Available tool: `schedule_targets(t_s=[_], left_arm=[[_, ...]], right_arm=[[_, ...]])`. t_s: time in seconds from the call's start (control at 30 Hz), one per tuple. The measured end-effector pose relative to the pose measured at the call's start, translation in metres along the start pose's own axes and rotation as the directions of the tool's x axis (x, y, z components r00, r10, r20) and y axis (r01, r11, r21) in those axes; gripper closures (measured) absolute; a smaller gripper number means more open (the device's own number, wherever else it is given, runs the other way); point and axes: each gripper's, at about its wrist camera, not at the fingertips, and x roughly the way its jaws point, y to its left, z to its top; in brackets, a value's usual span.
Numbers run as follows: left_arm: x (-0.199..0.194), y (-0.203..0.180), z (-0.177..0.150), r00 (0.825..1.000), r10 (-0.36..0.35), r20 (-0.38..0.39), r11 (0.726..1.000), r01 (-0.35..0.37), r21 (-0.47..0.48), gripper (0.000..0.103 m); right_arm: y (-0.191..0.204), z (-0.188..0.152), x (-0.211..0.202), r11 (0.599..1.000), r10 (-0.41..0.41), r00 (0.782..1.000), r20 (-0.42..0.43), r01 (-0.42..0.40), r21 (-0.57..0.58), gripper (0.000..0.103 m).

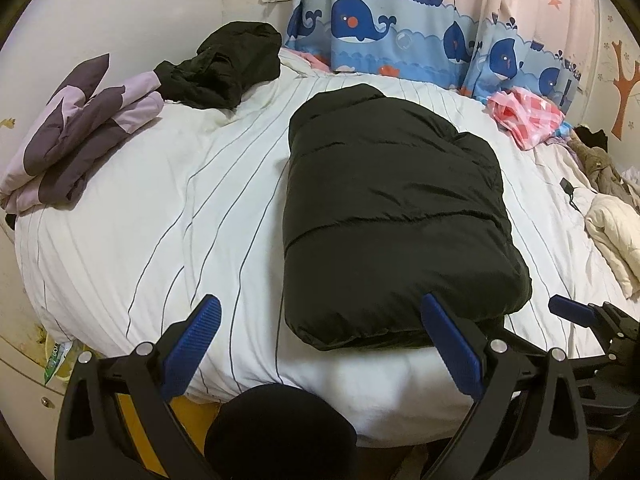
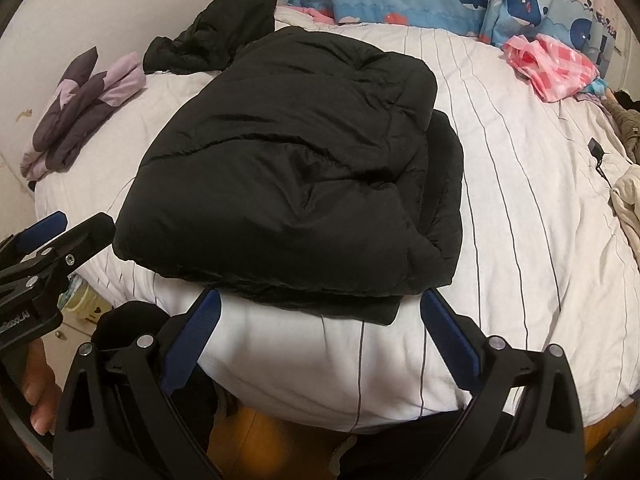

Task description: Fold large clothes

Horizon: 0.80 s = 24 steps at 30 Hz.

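Observation:
A black puffer jacket [image 1: 392,208] lies folded into a thick rectangle on the white striped duvet [image 1: 160,216], close to the bed's near edge. My left gripper [image 1: 320,312] is open at that near edge. Its right finger [image 1: 444,332] overlaps the jacket's near right corner, and its left finger is over bare duvet. Nothing sits between the fingers. In the right wrist view the jacket [image 2: 288,168] shows stacked layers on its right side. My right gripper [image 2: 322,304] hovers open just before the jacket's front edge, holding nothing. The left gripper [image 2: 68,226] shows at the left.
A crumpled black garment [image 1: 224,64] and a folded purple blanket [image 1: 80,128] lie at the back left. Pink checked cloth [image 1: 528,116] and a cream jacket [image 1: 612,236] lie on the right. A whale-print curtain [image 1: 400,28] hangs behind the bed.

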Motion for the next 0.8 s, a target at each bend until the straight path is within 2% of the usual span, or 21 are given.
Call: schedule_targets(t_s=[0.57, 0.7, 0.8], left_arm=[[0.009, 0.010, 0.000, 0.998, -0.036, -0.043, 0.998, 0.034, -0.043, 0.007], [0.015, 0.013, -0.002, 0.998, 0.021, -0.065, 0.999, -0.024, -0.045, 0.007], [0.015, 0.016, -0.003, 0.998, 0.016, -0.067, 0.998, -0.019, -0.057, 0.007]], right_arm=[[0.002, 0.000, 0.015, 1.000, 0.010, 0.999, -0.033, -0.010, -0.005, 0.007], [0.002, -0.002, 0.019, 1.000, 0.013, 0.999, -0.039, -0.013, -0.001, 0.007], [0.004, -0.004, 0.021, 1.000, 0.015, 0.999, -0.043, -0.015, 0.001, 0.007]])
